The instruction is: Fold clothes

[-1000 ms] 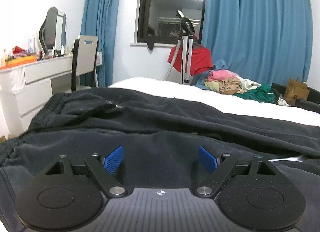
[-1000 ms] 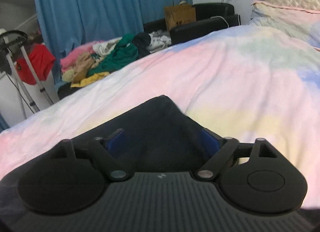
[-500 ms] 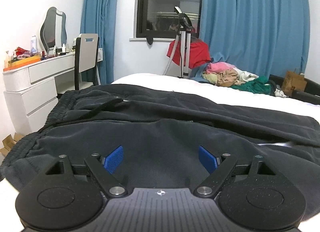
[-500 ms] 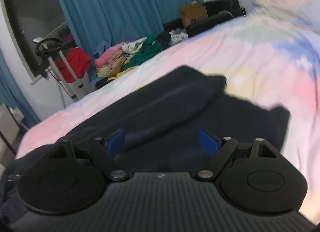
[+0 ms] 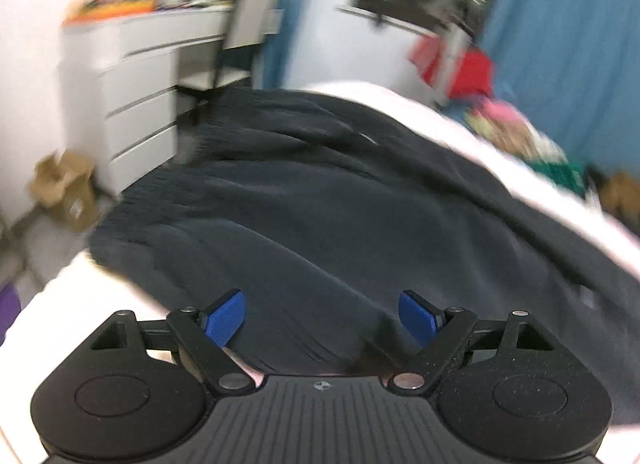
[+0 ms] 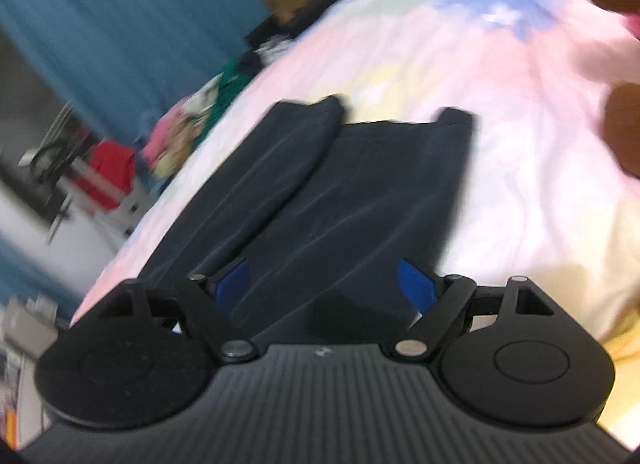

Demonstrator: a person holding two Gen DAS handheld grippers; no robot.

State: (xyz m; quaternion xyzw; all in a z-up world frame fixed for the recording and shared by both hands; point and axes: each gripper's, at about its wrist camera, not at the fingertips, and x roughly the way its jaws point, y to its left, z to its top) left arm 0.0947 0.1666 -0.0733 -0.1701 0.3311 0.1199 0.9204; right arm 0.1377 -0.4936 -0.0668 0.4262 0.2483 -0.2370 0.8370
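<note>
Black trousers point(image 5: 320, 215) lie spread on the bed. The left wrist view shows their waistband end near the bed's foot. The right wrist view shows the two legs point(image 6: 340, 191) side by side, cuffs pointing toward the pillows. My left gripper point(image 5: 322, 318) is open and empty just above the fabric. My right gripper point(image 6: 326, 284) is open and empty above the legs. Both views are blurred by motion.
The bed has a pastel sheet point(image 6: 500, 111). A pile of coloured clothes point(image 5: 516, 131) lies at its far edge, by blue curtains. A white dresser point(image 5: 136, 103), a chair point(image 5: 240, 35) and a cardboard box point(image 5: 66, 187) stand at the left.
Both grippers have risen and tilted down over the trousers. The right view now shows both legs laid out full length; the left view has swung toward the dresser.
</note>
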